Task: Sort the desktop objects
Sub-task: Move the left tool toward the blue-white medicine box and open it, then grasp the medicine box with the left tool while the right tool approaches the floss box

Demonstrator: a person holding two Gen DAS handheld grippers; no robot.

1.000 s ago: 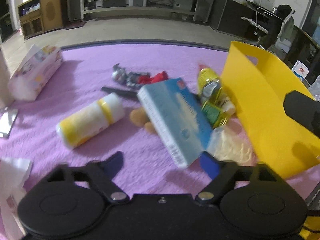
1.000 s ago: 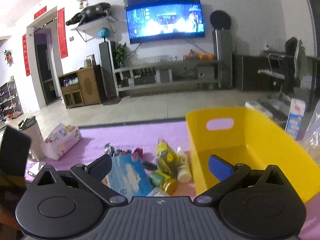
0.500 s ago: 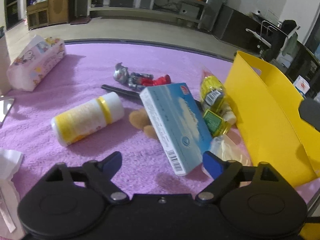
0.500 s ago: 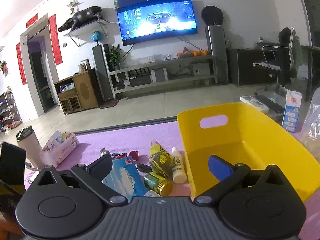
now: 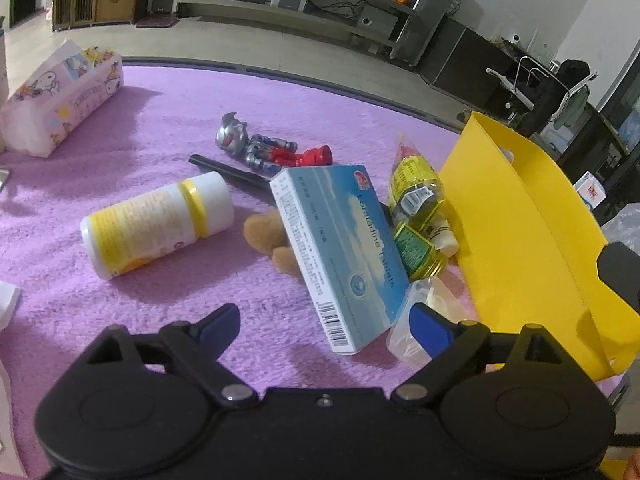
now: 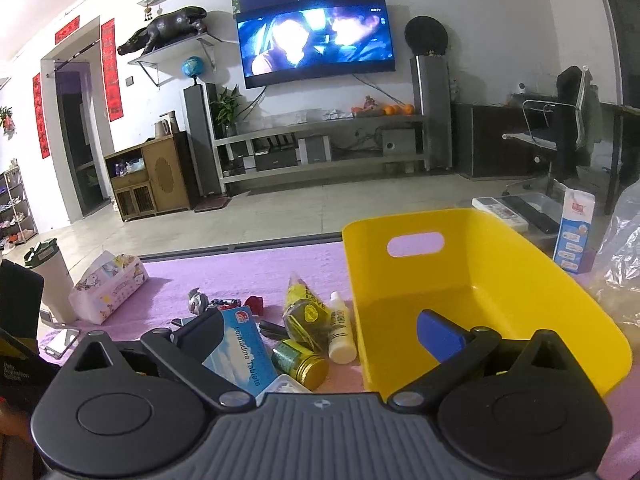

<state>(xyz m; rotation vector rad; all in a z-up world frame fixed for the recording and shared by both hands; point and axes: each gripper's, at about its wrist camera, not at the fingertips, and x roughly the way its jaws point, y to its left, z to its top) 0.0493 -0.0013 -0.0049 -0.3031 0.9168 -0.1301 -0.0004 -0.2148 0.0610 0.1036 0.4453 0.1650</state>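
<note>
My left gripper (image 5: pixel 324 320) is open low over the purple cloth, its pads touching nothing. Just ahead of it lies a blue tablet box (image 5: pixel 340 248), propped on a brown plush toy (image 5: pixel 272 236). A white and yellow bottle (image 5: pixel 156 224) lies to the left. Right of the box sit a green jar (image 5: pixel 416 248), a yellow packet (image 5: pixel 416 188) and a clear plastic case (image 5: pixel 440 296). The yellow bin (image 6: pixel 480 280) stands at the right. My right gripper (image 6: pixel 320 330) is open in front of the bin, holding nothing.
A toy figure (image 5: pixel 264 148) and a black pen (image 5: pixel 232 172) lie behind the box. A cartoon tissue pack (image 5: pixel 60 92) sits far left, with a tumbler (image 6: pixel 52 276) and a phone (image 6: pixel 62 340) near it. A small white bottle (image 6: pixel 340 332) lies beside the bin.
The left jaws have spread wider and the view has rolled a little. The blue box, blurred close to the right finger before, now rests still on the cloth. The right gripper has stayed put.
</note>
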